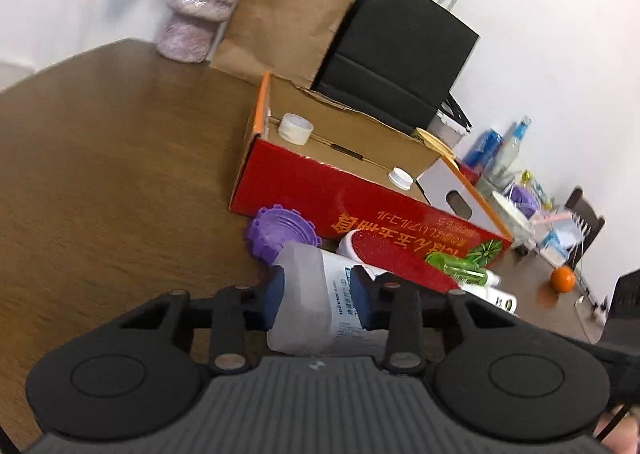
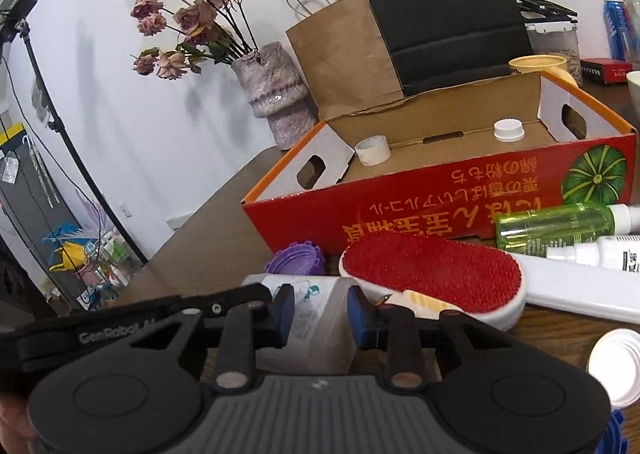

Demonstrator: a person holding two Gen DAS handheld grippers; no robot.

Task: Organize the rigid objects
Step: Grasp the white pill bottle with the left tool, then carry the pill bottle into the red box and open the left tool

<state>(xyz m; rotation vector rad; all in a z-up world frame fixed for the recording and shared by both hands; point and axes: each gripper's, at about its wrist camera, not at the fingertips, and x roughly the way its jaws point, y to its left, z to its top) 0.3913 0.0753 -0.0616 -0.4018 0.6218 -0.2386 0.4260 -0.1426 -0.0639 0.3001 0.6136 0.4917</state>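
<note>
Left gripper (image 1: 319, 298) is clamped on the translucent bottle (image 1: 316, 294), pads squeezing its body mid-length, purple cap (image 1: 280, 232) poking out past the fingertips. Looks light, stiff, kinda slick, so grip the flat sides. Right gripper (image 2: 320, 312) sits half-open around the same bottle; contact unclear.

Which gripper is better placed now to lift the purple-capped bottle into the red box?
Left. The left gripper has its pads against both sides of the bottle; the right gripper only hovers near it, apparently holding nothing.
</note>
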